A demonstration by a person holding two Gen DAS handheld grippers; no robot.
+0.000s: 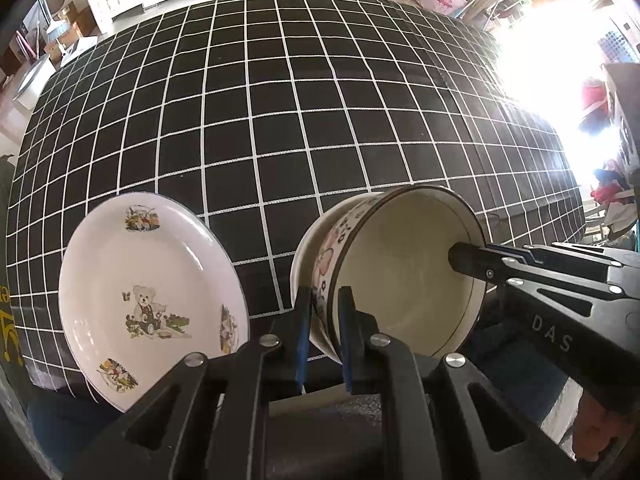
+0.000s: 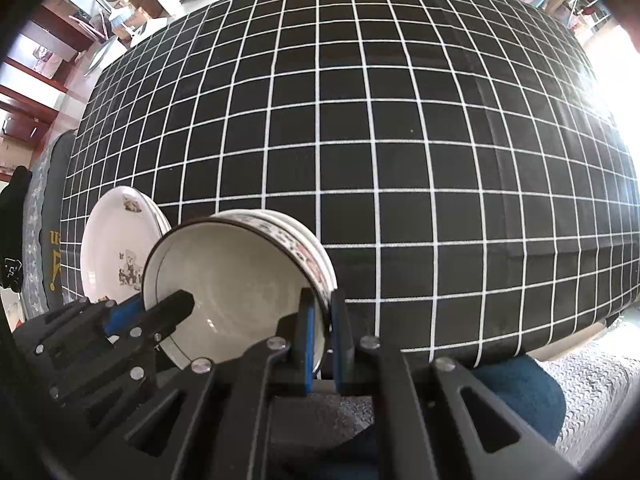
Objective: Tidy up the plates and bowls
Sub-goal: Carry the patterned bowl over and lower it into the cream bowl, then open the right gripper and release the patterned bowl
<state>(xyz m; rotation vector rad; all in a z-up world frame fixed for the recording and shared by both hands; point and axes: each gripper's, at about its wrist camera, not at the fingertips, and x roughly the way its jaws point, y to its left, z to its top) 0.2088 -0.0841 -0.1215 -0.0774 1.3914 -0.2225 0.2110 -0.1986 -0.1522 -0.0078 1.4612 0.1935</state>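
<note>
With the left gripper (image 1: 324, 320) and right gripper (image 2: 322, 320) each clamped on opposite rims of the bowl (image 1: 400, 272) beside the plate (image 1: 148, 300), lower both evenly onto the tablecloth (image 1: 320, 120).

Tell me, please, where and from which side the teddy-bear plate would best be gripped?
Grip the teddy-bear plate by its thin raised rim, coming from above at the near edge, one finger inside and one outside. It lies flat on the checked tablecloth, so only the rim gives purchase. Both grippers are now shut on the floral bowl.
</note>
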